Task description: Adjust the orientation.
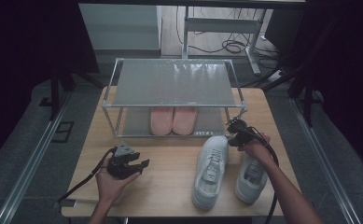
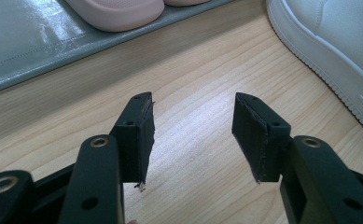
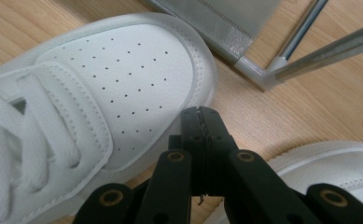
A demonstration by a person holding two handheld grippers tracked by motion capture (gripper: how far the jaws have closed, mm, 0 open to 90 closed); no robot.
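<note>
1. On a pale wooden table [image 1: 170,179], a person works two black two-jaw tools beside a pair of white lace-up sneakers.
2. At the right, the right tool [image 1: 235,127] hovers just past the toes of the two shoes, its jaws closed flat against each other with nothing between them; the right gripper view shows the same tool [image 3: 201,114] low over the bare wood in the gap between the two toe caps.
3. Nearer the middle lies the left white sneaker [image 1: 211,169], its perforated toe pointing toward the shelf; the right white sneaker [image 1: 251,176] sits just beside it, partly under the person's forearm.
4. At the left, the left tool [image 1: 142,164] rests in the person's hand above the table, well apart from the shoes, its jaws standing wide with only wood grain between them [image 2: 192,126].
5. Behind the shoes stands a two-tier metal-framed shoe rack with grey shelves [image 1: 172,84], and a pair of pink slippers [image 1: 173,120] rests on its lower tier.
</note>
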